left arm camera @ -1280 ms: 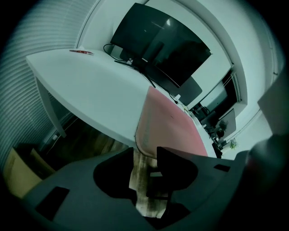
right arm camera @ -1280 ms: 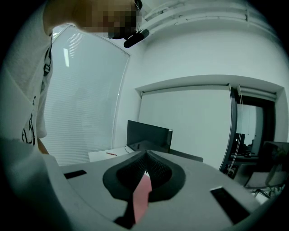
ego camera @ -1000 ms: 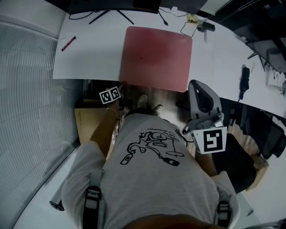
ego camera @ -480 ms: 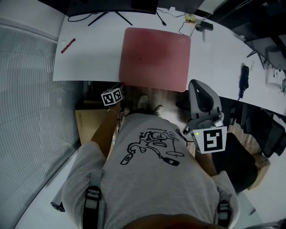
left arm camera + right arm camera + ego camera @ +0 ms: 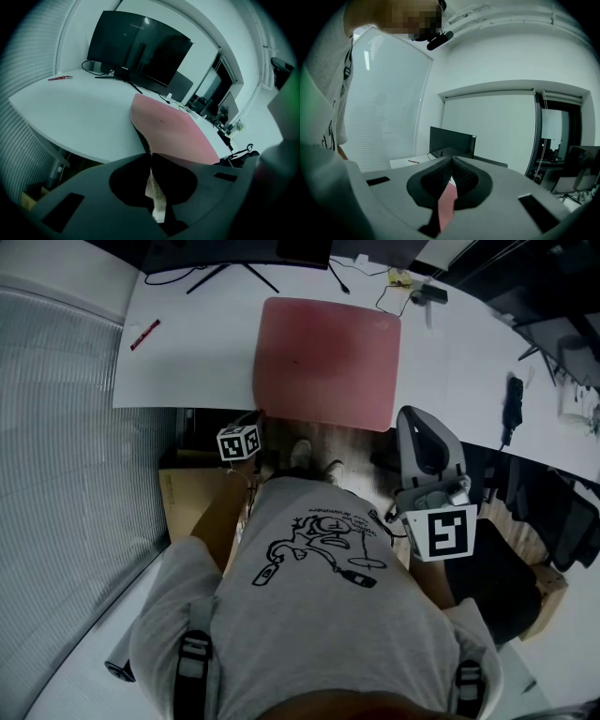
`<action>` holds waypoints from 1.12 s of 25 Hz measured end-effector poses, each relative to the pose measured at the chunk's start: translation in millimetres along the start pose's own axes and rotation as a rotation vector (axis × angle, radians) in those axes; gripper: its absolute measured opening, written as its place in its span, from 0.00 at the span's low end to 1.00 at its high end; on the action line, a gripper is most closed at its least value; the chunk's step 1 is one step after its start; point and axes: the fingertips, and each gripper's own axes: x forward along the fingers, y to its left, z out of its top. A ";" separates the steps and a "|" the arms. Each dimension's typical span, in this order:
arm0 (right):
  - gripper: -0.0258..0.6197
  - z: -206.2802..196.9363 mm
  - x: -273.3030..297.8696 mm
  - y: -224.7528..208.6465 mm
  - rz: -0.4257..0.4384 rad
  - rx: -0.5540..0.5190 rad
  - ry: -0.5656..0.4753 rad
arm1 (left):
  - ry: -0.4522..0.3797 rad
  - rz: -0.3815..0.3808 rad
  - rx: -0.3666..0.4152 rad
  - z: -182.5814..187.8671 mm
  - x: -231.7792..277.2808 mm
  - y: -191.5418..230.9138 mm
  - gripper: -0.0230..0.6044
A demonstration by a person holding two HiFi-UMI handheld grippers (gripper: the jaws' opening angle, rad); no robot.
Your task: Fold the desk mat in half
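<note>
A pink desk mat (image 5: 328, 362) lies flat on the white desk (image 5: 197, 352), and its near edge hangs over the desk's front. My left gripper (image 5: 256, 421) is at the mat's near left corner. In the left gripper view the stitched edge of the mat (image 5: 178, 129) runs into the left gripper (image 5: 150, 157), whose jaws are shut on it. My right gripper (image 5: 401, 416) is at the near right corner. In the right gripper view the right gripper (image 5: 451, 163) has its tips pressed together, with a pink strip of the mat (image 5: 446, 201) between the jaws.
A red pen (image 5: 145, 334) lies at the desk's far left. A monitor (image 5: 136, 49) on a stand is behind the mat, with cables (image 5: 398, 287) beside it. A black object (image 5: 513, 404) rests on the desk's right part. A cardboard box (image 5: 183, 498) sits on the floor, left.
My left gripper has edged a little to the right, closer to the mat's near left corner. The right gripper and the mat have not moved.
</note>
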 end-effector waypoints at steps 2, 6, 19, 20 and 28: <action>0.05 -0.6 -1.5 0.2 0.002 0.000 -0.001 | -0.002 -0.002 0.033 1.8 -1.1 -5.5 0.09; 0.05 -2.6 -5.0 0.5 0.003 0.004 -0.002 | -0.004 -0.009 0.064 3.3 -2.1 -15.1 0.09; 0.05 0.4 -17.4 -2.5 -0.013 0.003 -0.011 | -0.008 -0.051 0.201 13.6 -6.5 -51.1 0.09; 0.05 0.1 -17.7 -3.0 -0.013 0.002 -0.011 | -0.008 -0.054 0.209 14.3 -6.1 -53.2 0.09; 0.05 0.2 -22.2 -7.2 -0.022 0.003 -0.012 | -0.008 -0.083 0.275 19.9 -4.8 -73.4 0.09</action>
